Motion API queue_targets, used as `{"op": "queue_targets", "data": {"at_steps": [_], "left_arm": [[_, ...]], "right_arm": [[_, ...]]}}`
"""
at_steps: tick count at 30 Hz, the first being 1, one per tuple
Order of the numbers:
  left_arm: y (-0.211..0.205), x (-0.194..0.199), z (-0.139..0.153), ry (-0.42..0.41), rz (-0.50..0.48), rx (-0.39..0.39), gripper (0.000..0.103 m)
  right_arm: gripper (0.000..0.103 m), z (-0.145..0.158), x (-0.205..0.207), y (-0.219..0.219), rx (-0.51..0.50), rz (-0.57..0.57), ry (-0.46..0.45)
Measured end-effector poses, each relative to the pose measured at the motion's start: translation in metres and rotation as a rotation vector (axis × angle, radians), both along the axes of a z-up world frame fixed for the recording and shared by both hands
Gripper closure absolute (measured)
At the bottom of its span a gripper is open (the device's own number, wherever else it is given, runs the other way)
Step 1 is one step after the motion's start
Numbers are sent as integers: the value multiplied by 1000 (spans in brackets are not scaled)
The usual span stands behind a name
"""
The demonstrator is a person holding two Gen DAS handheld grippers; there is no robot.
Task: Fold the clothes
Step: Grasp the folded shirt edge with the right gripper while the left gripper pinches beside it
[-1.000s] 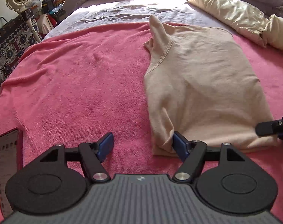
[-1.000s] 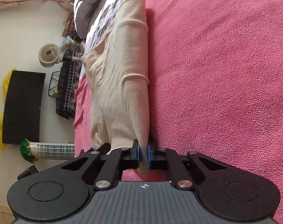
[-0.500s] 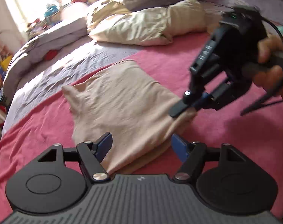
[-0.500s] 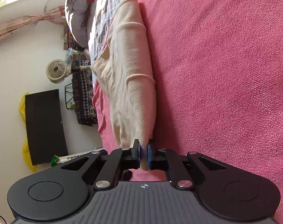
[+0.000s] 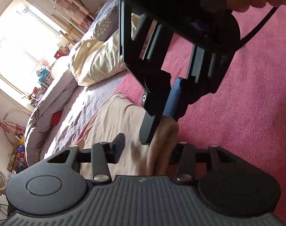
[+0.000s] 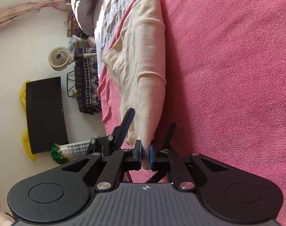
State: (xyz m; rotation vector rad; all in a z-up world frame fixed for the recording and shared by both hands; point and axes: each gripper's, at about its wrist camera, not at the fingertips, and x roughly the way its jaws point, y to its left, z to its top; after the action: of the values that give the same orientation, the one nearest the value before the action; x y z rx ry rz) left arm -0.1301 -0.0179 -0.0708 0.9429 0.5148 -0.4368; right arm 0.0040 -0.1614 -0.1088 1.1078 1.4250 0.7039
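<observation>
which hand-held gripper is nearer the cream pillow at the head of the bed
Neither is clearly nearer: both meet at the same corner of the beige folded shirt, far from the cream pillow. The right hand-held gripper pinches it; the left hand-held gripper straddles it.

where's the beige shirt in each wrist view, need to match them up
Left wrist: the beige shirt lies lower centre, running up-left from between the left gripper fingers.
Right wrist: it runs from top centre down to the right gripper, which is shut on its corner.
Shared landmark: the pink blanket fills the right side of both views.
</observation>
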Motion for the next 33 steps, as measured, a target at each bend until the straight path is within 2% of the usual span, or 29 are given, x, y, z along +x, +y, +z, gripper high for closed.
{"op": "queue_targets", "data": {"at_steps": [2,4,5,8,11,13,14,15,17,20,21,23,26,27,29,33], "left_arm": [[-3,1,-1,12,2,-6,88],[-3,2,-1,14,12,-23,89],[-1,2,1,11,18,-40,91],[2,3,4,14,29,-76,93],[5,2,3,24,18,-90,95],[8,3,2,41,8,-105,95],[11,3,3,62,3,-122,96],[12,3,2,77,-4,-135,96],[15,0,-3,118,-22,-147,96],[14,-18,-18,106,-66,-117,98],[14,-24,-23,81,-74,-106,101],[14,-32,-30,49,-82,-101,102],[21,-29,-26,82,-83,-132,102],[23,-28,-24,96,-83,-143,102],[26,-28,-24,104,-90,-150,102],[26,-30,-26,96,-88,-154,102]], "right_arm": [[82,3,0,-13,13,-28,-25],[64,2,3,-30,7,-99,-48],[51,-1,5,-39,-3,-143,-54],[47,-14,17,-48,1,-236,-71],[47,-30,37,-28,27,-236,-96],[52,-38,51,-10,28,-229,-128],[62,-42,59,-2,18,-236,-145],[76,-46,66,3,5,-246,-155],[81,-52,72,4,-3,-266,-161],[82,-56,77,0,-8,-271,-175],[82,-56,77,-2,-10,-266,-178],[82,-55,74,-6,-15,-257,-180],[80,-51,68,-19,-36,-264,-202],[74,-50,68,-21,-34,-275,-206],[72,-51,70,-25,-30,-294,-213],[75,-48,106,-10,-70,-319,-254]]}}
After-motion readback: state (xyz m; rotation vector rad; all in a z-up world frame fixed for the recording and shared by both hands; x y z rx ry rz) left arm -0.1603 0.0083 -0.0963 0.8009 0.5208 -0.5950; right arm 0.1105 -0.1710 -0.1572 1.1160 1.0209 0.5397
